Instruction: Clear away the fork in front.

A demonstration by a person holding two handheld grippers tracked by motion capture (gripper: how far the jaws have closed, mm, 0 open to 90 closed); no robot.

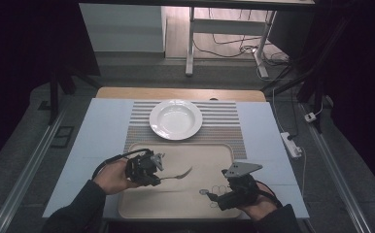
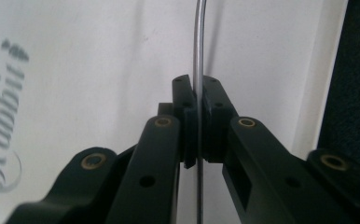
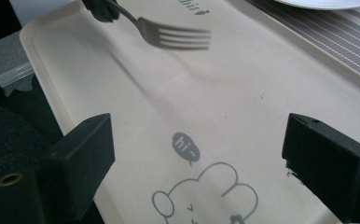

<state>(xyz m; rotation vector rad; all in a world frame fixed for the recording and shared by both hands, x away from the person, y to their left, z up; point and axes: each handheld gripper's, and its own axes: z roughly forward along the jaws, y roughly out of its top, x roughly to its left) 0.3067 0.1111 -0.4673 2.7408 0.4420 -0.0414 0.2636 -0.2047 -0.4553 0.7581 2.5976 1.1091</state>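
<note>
A metal fork (image 1: 178, 175) hangs over the beige tray (image 1: 210, 155), tines pointing right. My left gripper (image 1: 160, 178) is shut on its handle. In the left gripper view the thin handle (image 2: 198, 46) runs up from between the closed jaws of that gripper (image 2: 197, 116). My right gripper (image 1: 213, 198) sits low over the tray's front right part, open with nothing between its jaws. In the right gripper view its jaws (image 3: 197, 154) stand wide apart over the tray's (image 3: 243, 93) printed cartoon, with the fork (image 3: 178, 37) farther off.
A white deep plate (image 1: 176, 119) rests on a striped placemat (image 1: 224, 126) behind the tray. All of it lies on a pale blue table cover (image 1: 98, 136). A power strip (image 1: 291, 143) and cables lie on the floor to the right.
</note>
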